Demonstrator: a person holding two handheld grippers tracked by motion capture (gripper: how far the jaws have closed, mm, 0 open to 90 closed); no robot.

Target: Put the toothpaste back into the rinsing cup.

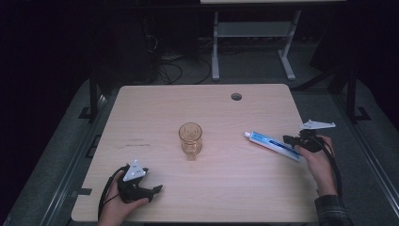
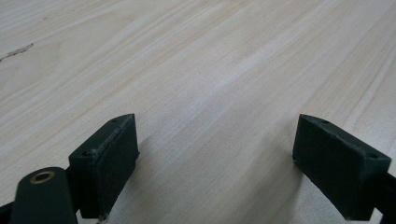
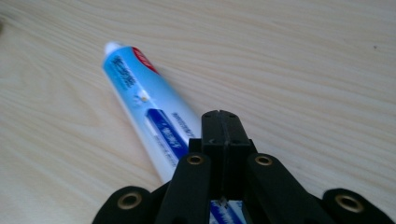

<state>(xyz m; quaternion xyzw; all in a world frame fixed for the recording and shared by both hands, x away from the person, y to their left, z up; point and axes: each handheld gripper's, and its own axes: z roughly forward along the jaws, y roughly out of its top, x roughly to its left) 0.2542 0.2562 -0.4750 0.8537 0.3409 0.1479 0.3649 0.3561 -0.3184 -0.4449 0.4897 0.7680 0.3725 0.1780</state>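
pale wood table (image 1: 155,108) noted; right gripper (image 3: 219,122) jaws are clamped on the soft, light toothpaste tube (image 3: 140,93) at its flat tail, left gripper (image 2: 215,149) jaws spread apart, empty.

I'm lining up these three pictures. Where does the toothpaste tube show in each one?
High view: the toothpaste tube lies right of centre on the table, white cap toward the glass, its tail end at the right claw.
Left gripper view: not in it.
Right gripper view: tube runs from upper left down under the closed jaws.
Shared landmark: the pale wooden tabletop.
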